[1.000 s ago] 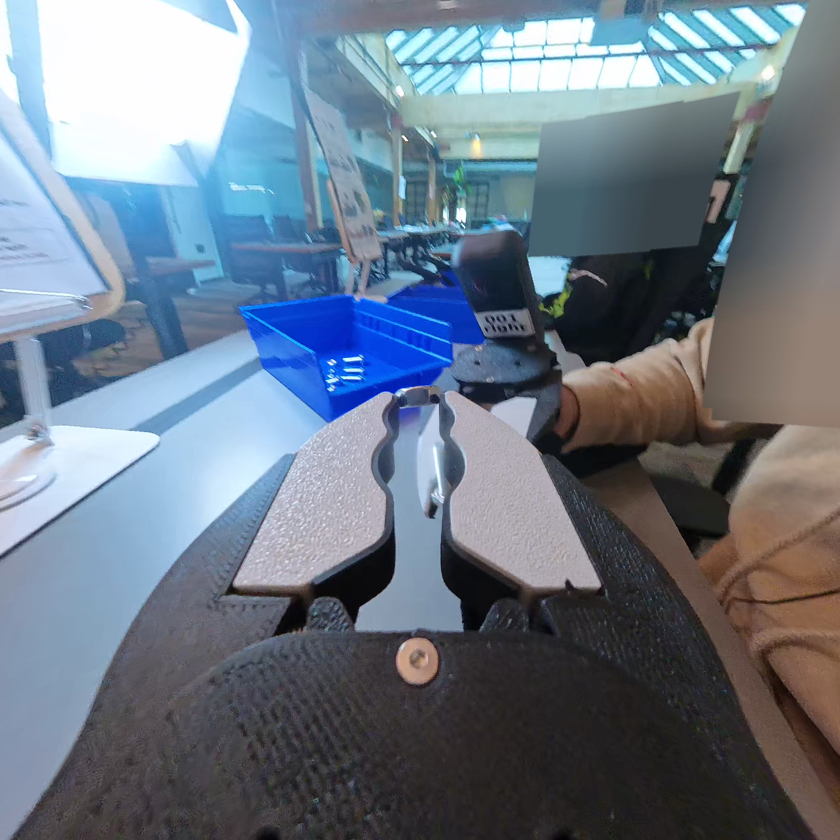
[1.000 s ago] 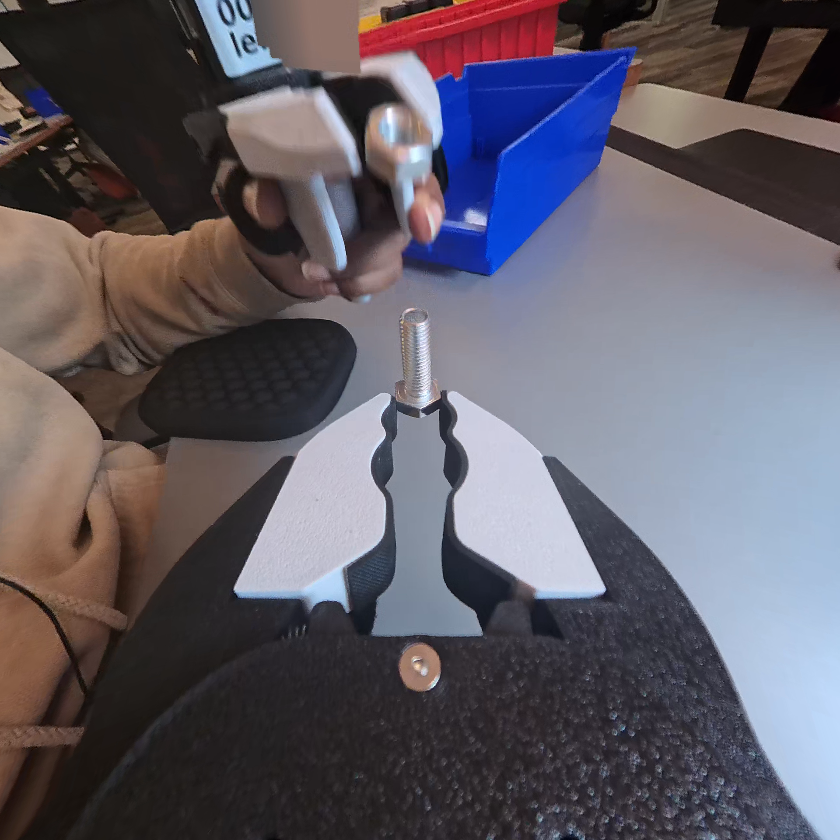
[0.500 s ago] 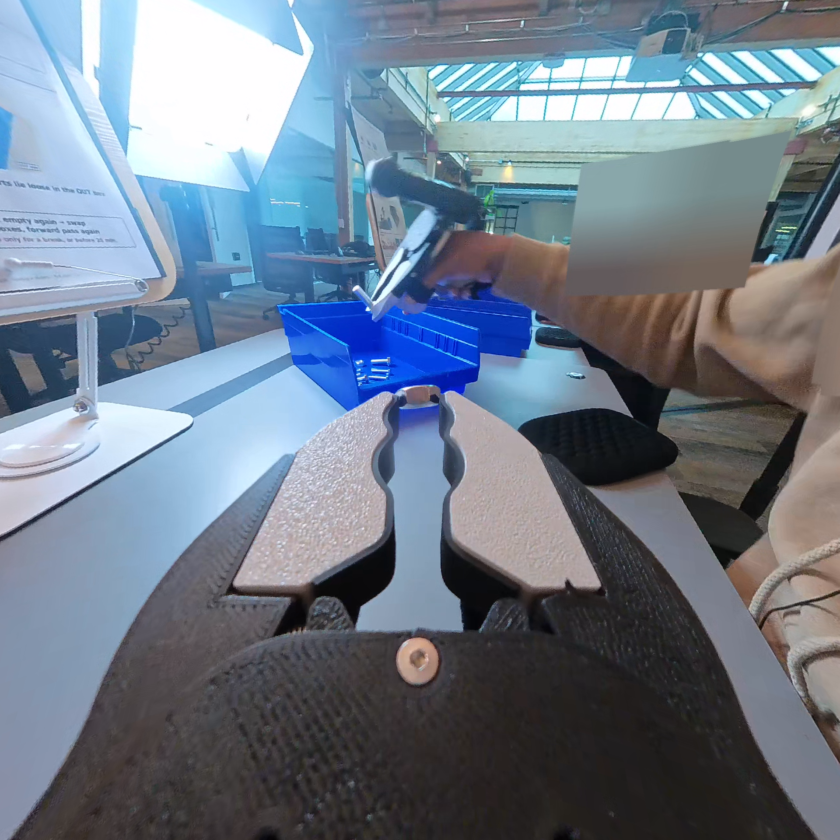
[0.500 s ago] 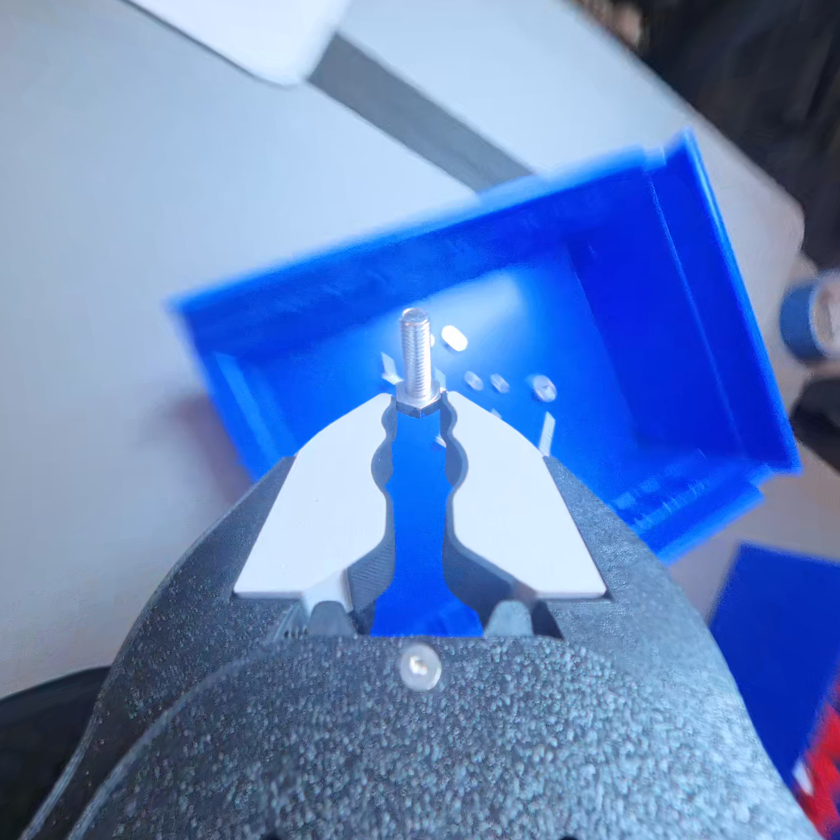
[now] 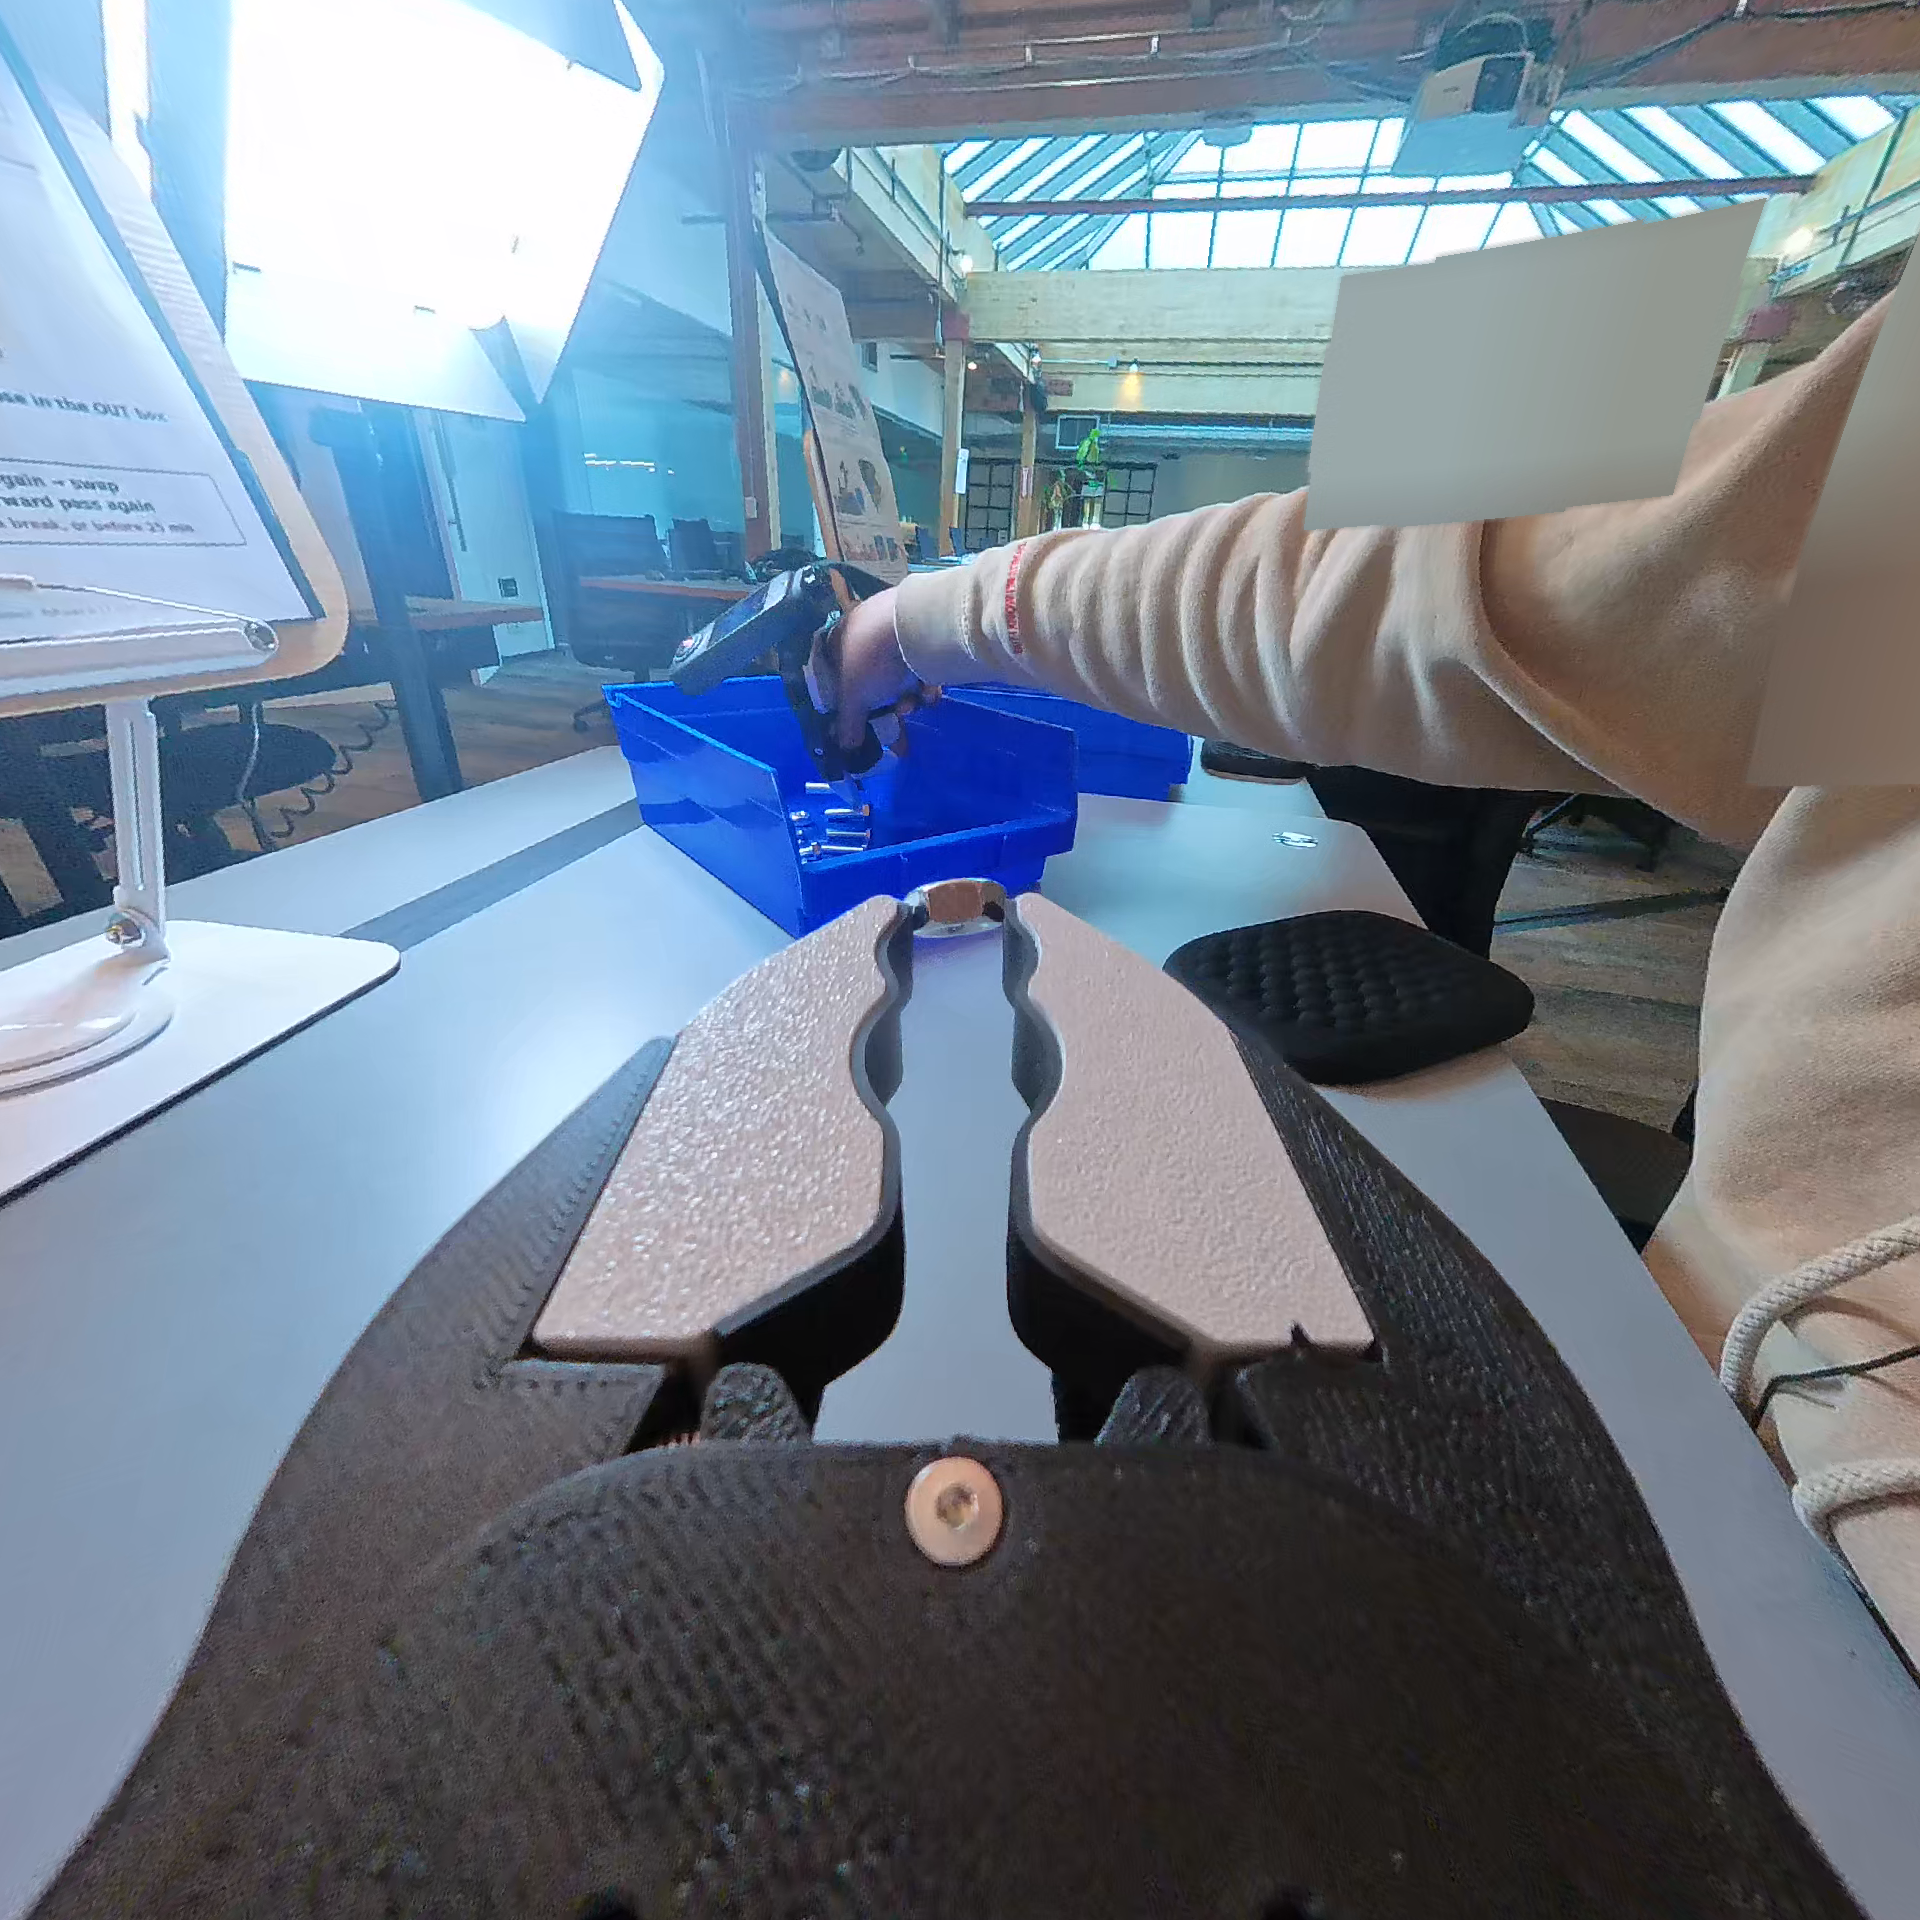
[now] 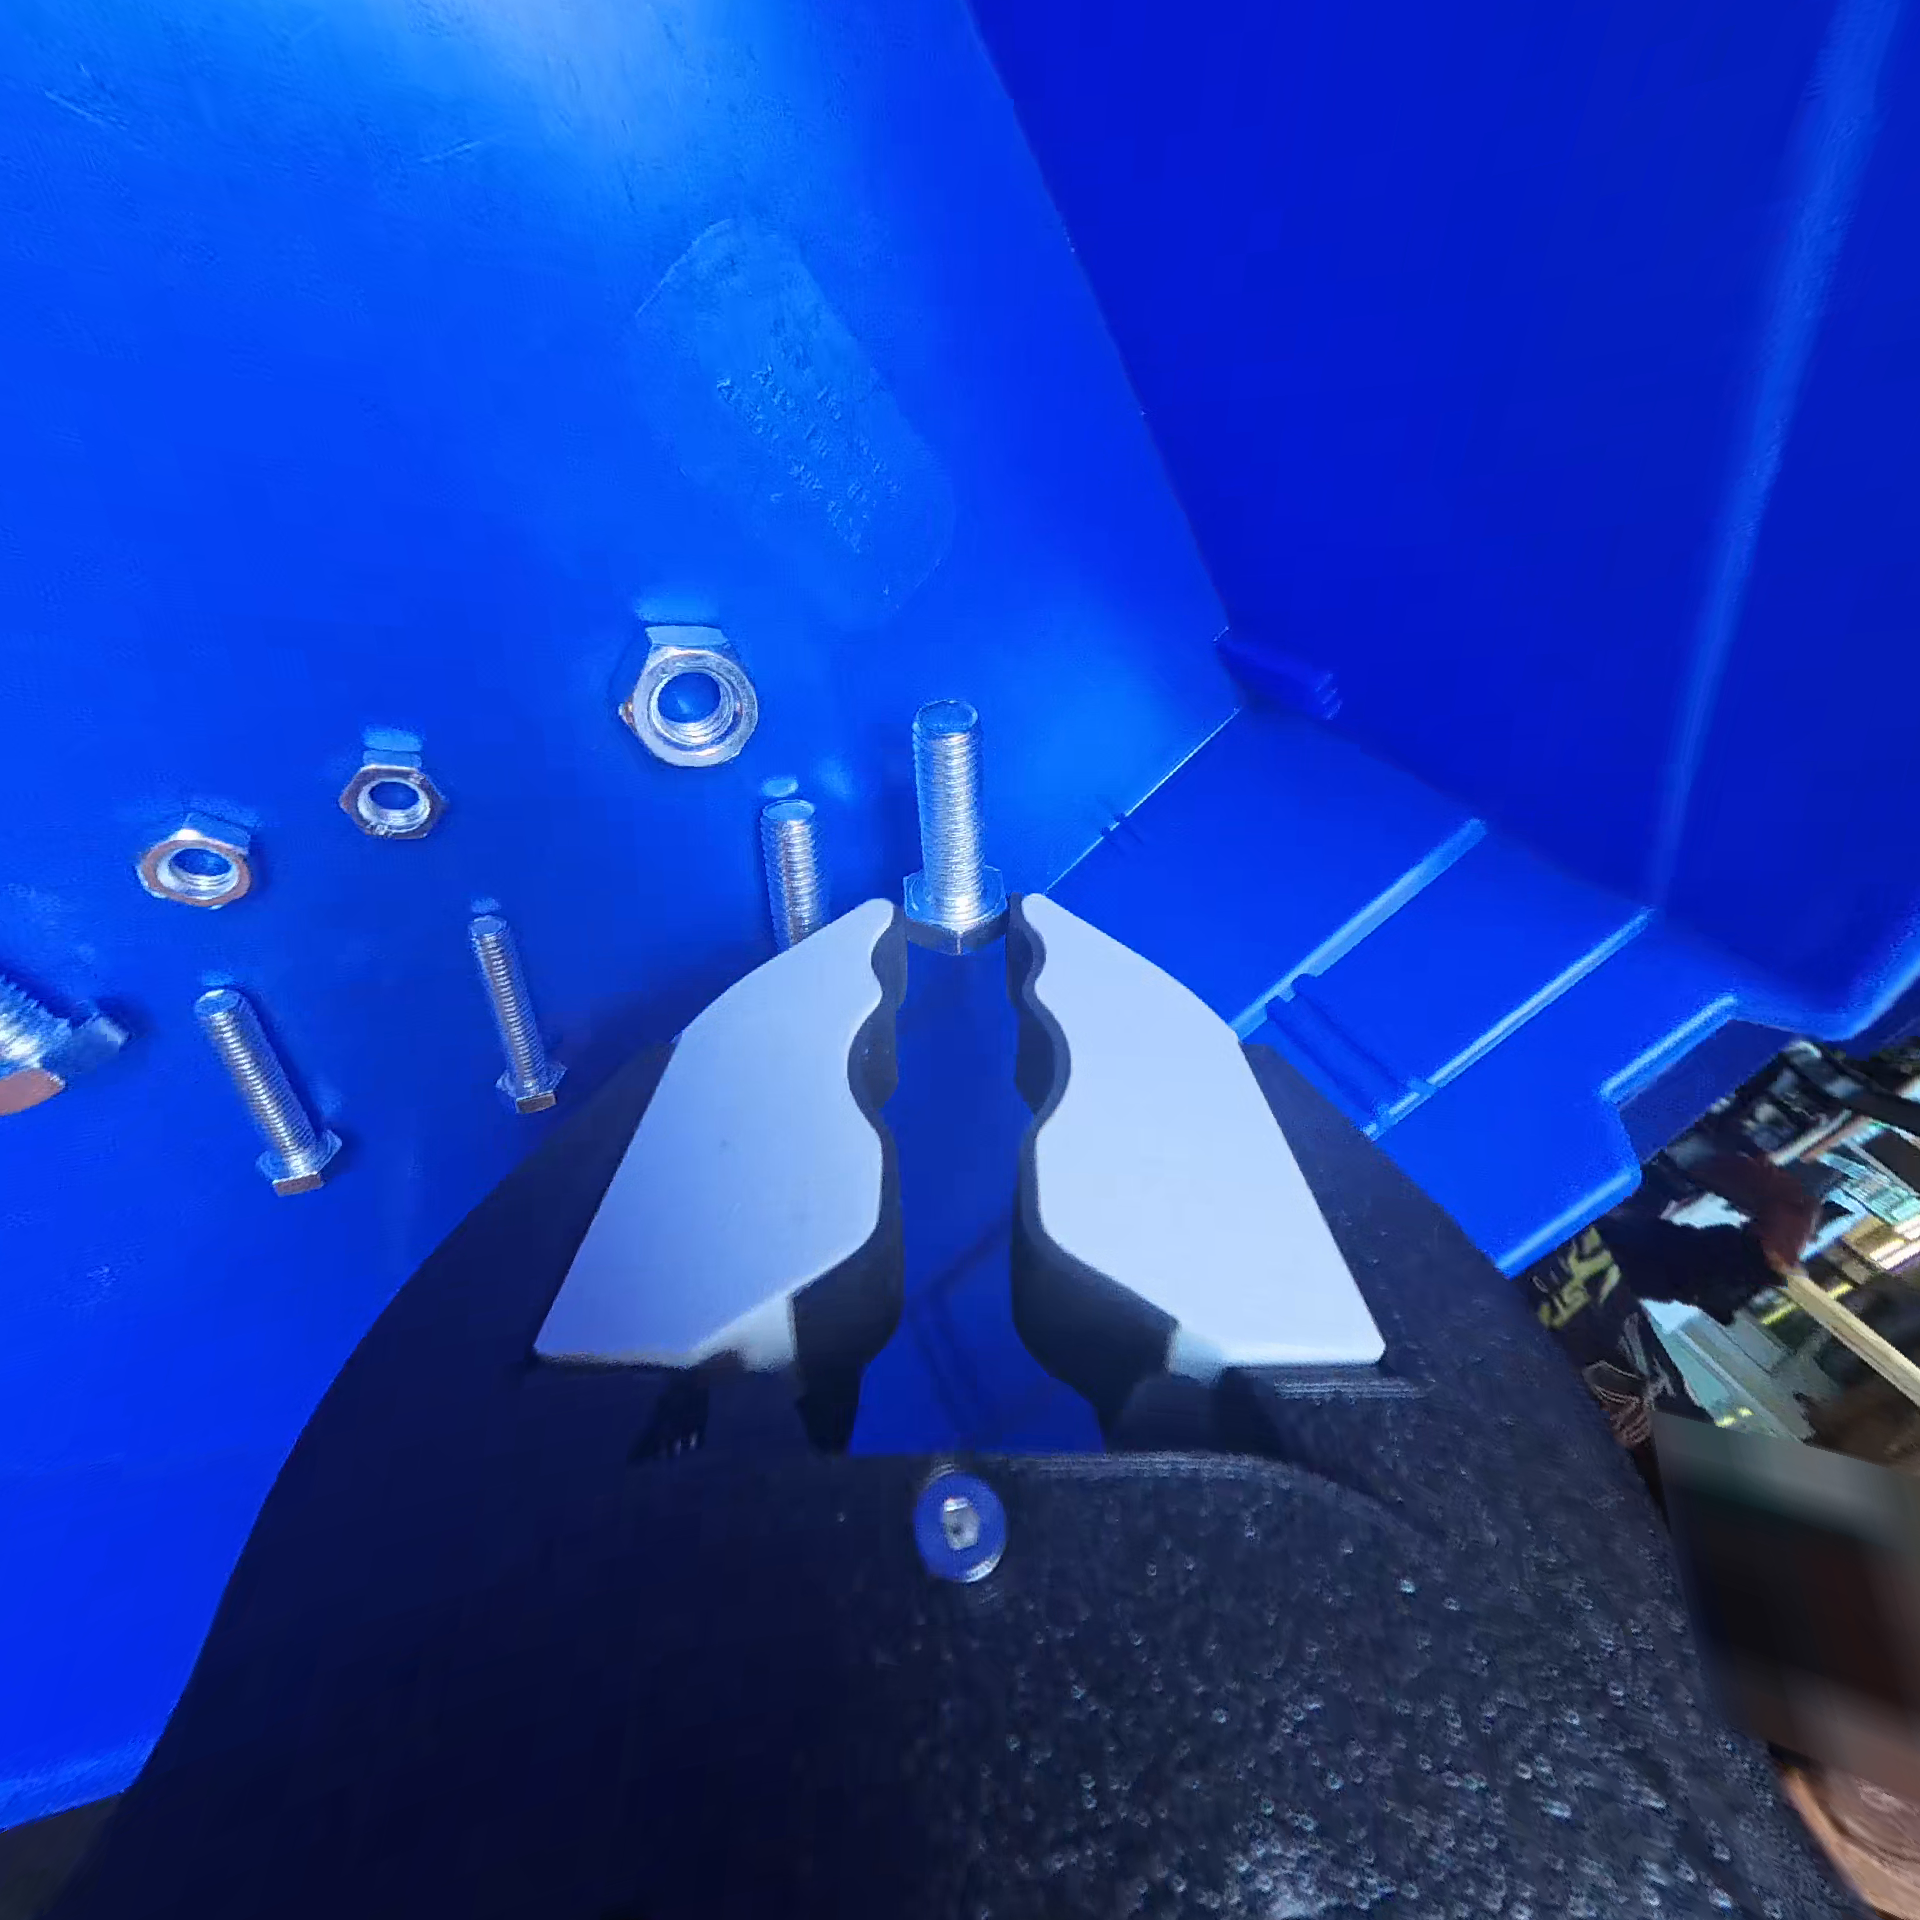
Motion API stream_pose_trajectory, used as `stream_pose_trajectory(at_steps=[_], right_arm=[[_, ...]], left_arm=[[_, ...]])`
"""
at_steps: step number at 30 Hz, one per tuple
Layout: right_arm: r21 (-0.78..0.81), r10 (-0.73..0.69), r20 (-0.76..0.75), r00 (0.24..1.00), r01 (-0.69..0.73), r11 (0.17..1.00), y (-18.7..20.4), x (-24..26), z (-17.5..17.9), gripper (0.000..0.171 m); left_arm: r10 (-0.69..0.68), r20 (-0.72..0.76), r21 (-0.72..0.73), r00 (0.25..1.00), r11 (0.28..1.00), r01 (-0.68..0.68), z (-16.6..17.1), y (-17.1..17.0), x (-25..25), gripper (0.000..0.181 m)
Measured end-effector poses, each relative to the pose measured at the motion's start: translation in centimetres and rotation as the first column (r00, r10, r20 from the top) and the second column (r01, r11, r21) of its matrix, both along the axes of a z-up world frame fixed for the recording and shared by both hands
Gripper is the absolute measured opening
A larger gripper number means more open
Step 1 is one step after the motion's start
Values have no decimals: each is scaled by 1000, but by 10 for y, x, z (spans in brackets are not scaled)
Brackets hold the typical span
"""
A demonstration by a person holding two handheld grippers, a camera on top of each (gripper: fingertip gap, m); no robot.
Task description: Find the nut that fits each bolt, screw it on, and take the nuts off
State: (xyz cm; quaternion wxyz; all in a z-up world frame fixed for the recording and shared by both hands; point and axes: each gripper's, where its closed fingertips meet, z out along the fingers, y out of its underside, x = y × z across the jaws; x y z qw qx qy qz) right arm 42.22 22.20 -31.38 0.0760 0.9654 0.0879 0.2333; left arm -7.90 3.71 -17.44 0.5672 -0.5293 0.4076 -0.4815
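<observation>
My left gripper is shut on a silver nut and holds it above the grey table, in front of the blue bin. My right gripper is shut on the hex head of a silver bolt, whose threaded shaft points away from me, low inside the blue bin. In the left wrist view the right gripper reaches down into the bin. Loose nuts and several loose bolts lie on the bin floor to the left of my right gripper.
A black wrist pad lies on the table to the right. A white stand with a sign sits at the left. A second blue bin stands behind the first. A single small nut lies on the table near the pad. The tips of one gripper are about 55 cm away from the tips of the other.
My right gripper has swung from beside the left gripper over to the blue bin and lowered into it, still holding the bolt. My left gripper has kept hold of the nut.
</observation>
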Motion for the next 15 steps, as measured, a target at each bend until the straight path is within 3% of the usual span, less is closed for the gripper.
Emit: stream_pose_trajectory(at_steps=[3, 6, 10, 12, 15], right_arm=[[-16, 10, 3, 1000, -10, 1000, 0, 0, 0, 20], [19, 48, 3, 999, -48, 999, 5, -2, 10, 32], [299, 235, -106, 966, -195, 934, 31, -51, 53, 32], [518, 410, -223, 884, -249, 819, 34, -115, 88, 32], [762, 706, -380, 597, -230, 605, -9, -243, 139, 32]], left_arm=[[-5, -5, -4, 1000, 1000, 5, -2, 0, 1, 16], [-4, -5, -4, 1000, 1000, 4, -2, 0, 1, 16], [1, -2, 6, 1000, 1000, -1, 0, -1, 1, 16], [12, -14, 31, 1000, 999, -11, -1, -1, 2, 16], [46, -45, 107, 998, 993, -41, -1, -4, 4, 16]])
